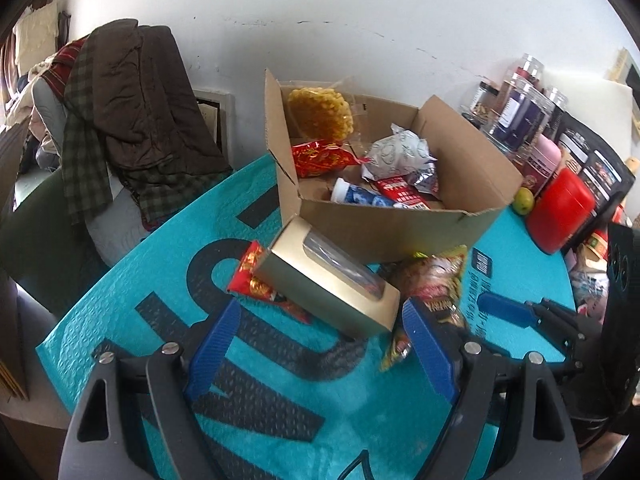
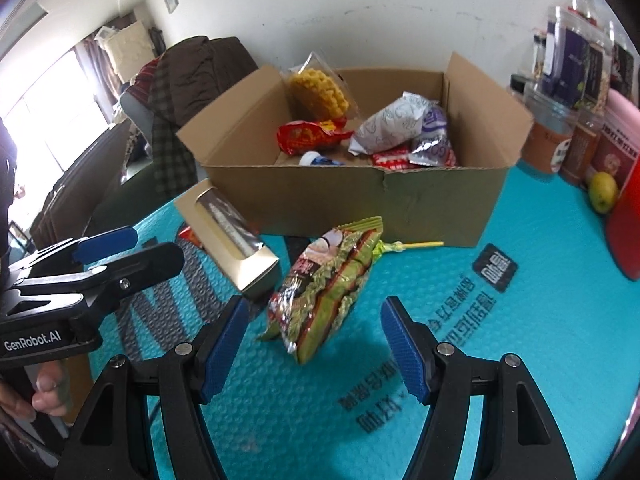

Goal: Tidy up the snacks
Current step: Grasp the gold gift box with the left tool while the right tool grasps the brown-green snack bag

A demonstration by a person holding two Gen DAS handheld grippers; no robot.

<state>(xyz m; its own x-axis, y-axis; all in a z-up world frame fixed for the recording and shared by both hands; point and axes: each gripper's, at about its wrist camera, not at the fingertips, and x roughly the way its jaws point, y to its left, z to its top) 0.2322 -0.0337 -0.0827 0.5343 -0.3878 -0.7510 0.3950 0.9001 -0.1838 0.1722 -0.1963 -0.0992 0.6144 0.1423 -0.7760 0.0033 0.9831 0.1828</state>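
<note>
An open cardboard box (image 1: 400, 228) (image 2: 340, 208) on the teal mat holds several snacks, among them a yellow waffle bag (image 1: 320, 114) and a red packet (image 2: 304, 136). In front of it a gold window box (image 1: 328, 280) (image 2: 232, 236) lies on a red packet (image 1: 256, 280). My left gripper (image 1: 320, 304) (image 2: 132, 248) is open, with the gold box's near corner between its fingertips, untouched. A green and red snack bag (image 2: 324, 284) (image 1: 436, 280) lies beside it. My right gripper (image 2: 316, 304) (image 1: 520, 316) is open, its pads either side of that bag's near end.
A lollipop with a yellow stick (image 2: 412, 245) lies against the box front. Jars (image 2: 568, 80), a red container (image 1: 560, 212) and a green fruit (image 2: 602, 196) crowd the right. A chair draped with coats (image 1: 132, 112) stands left. A hand (image 2: 44, 392) grips the left gripper's handle.
</note>
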